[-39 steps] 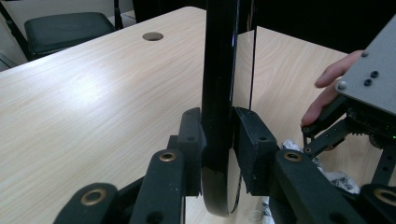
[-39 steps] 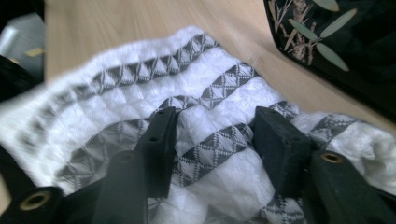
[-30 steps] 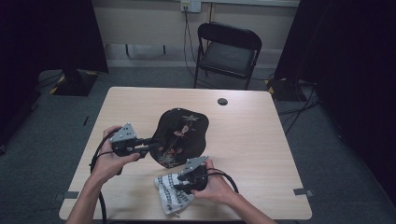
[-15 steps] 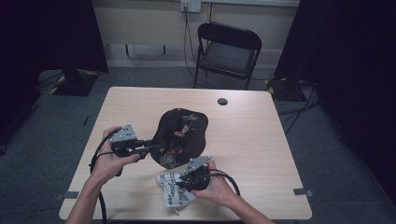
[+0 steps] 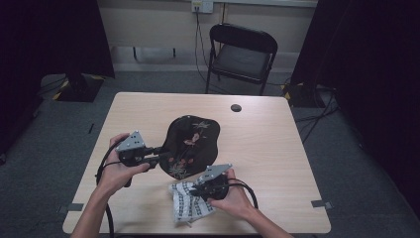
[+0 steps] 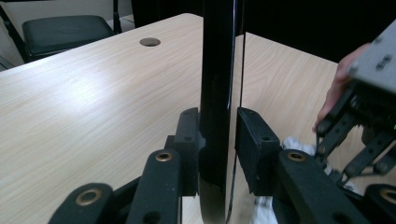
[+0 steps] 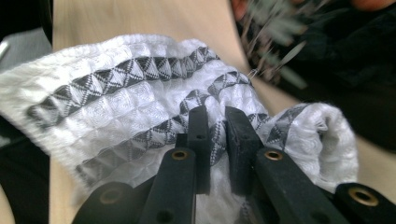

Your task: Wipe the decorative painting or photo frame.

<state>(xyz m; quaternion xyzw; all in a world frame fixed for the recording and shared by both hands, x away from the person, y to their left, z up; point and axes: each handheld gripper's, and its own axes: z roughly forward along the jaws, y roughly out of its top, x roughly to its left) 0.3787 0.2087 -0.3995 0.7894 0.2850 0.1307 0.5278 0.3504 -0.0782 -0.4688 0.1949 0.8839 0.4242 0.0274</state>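
Observation:
A black lacquer plate [image 5: 190, 144] with a flower pattern stands tilted up on the table [image 5: 277, 163]. My left gripper [image 5: 161, 154] is shut on its left rim. In the left gripper view the plate [image 6: 215, 70] rises edge-on between the pads of that gripper [image 6: 217, 140], whose jaws have just been opening slightly. Nearer the front edge lies a crumpled white cloth [image 5: 185, 206] with grey woven bands. My right gripper [image 5: 194, 191] has just been closing on a fold of it. In the right gripper view the pads of that gripper [image 7: 217, 135] pinch the cloth [image 7: 116, 93]. The right gripper [image 6: 364, 116] is also visible beyond the plate.
A round cable hole [image 5: 236, 107] sits near the table's far edge. A black folding chair [image 5: 242, 54] stands behind the table. Dark curtains hang on both sides. Bare tabletop lies to the right of the plate and at the far left.
The right jaws have closed on a fold of the cloth, and the cloth has bunched up a little. The left hand and the plate have kept still.

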